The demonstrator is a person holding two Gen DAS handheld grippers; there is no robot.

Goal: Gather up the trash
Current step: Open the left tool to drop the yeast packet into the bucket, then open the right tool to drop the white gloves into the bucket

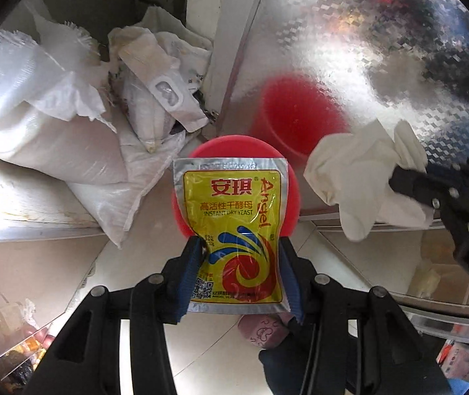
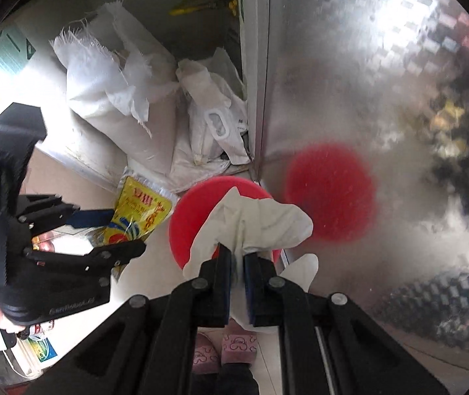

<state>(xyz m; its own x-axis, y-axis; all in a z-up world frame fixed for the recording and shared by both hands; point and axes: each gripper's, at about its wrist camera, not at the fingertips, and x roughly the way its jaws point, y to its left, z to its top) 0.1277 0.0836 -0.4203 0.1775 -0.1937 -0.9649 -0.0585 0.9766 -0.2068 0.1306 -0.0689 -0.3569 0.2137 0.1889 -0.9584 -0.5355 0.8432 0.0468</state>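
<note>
Left wrist view: left gripper (image 1: 241, 253) pointing down, jaws part way open and pressed on both sides of a yellow yeast packet (image 1: 236, 230). Packet upright, hanging right above the red bin (image 1: 292, 194), covering most of its top. White woven sacks (image 1: 53, 125) piled to the left of the red bin, against the wall. Shiny metal panel (image 1: 349, 49) behind the red bin, with a blurry red reflection on it. Right of the red bin, a crumpled white tissue (image 1: 362, 171) pinched in the black tips of the right gripper (image 1: 399, 181). Pink slippers (image 1: 264, 332) on the pale floor, nearer than the red bin.

Right wrist view: right gripper (image 2: 237, 256) pointing down, jaws almost shut, squeezing the white tissue (image 2: 257, 223). Tissue hanging over the red bin (image 2: 195, 217). Left of the red bin, left gripper (image 2: 124, 232) holding the yeast packet (image 2: 139, 212). Sacks (image 2: 119, 98) behind the red bin. Pink slippers (image 2: 221, 349) on the floor, on the near side of the red bin.
</note>
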